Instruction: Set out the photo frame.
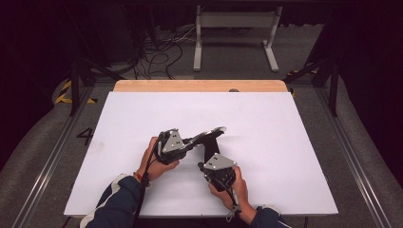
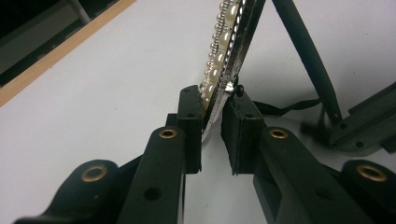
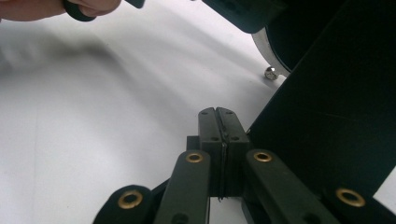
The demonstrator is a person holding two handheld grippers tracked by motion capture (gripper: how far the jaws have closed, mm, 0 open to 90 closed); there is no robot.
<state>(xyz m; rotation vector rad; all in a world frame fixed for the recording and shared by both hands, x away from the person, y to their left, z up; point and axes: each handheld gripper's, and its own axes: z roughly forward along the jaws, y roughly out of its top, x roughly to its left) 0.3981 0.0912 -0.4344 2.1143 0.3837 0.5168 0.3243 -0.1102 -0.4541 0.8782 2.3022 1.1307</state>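
At the near middle of the white board (image 1: 285, 142): right gripper (image 3: 217, 112), jaws pressed flat together beside the black back panel (image 3: 327, 126); whether a thin strap is nipped between them cannot be told. Just beyond it: left gripper (image 2: 214, 100), clamped on the lower rim of the pearl-trimmed frame (image 2: 224, 51), held tilted above the board's centre. Item judged light, stiff and fragile, with a slick rim; best gripped at the bare edge. Prop leg (image 2: 308, 56) behind.

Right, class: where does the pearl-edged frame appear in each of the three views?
High view: the pearl-edged frame is at the centre, over the white tabletop.
Left gripper view: top centre, its pearl rim clamped in the jaws.
Right gripper view: top right, silver rim and dark back.
Shared landmark: the white tabletop.
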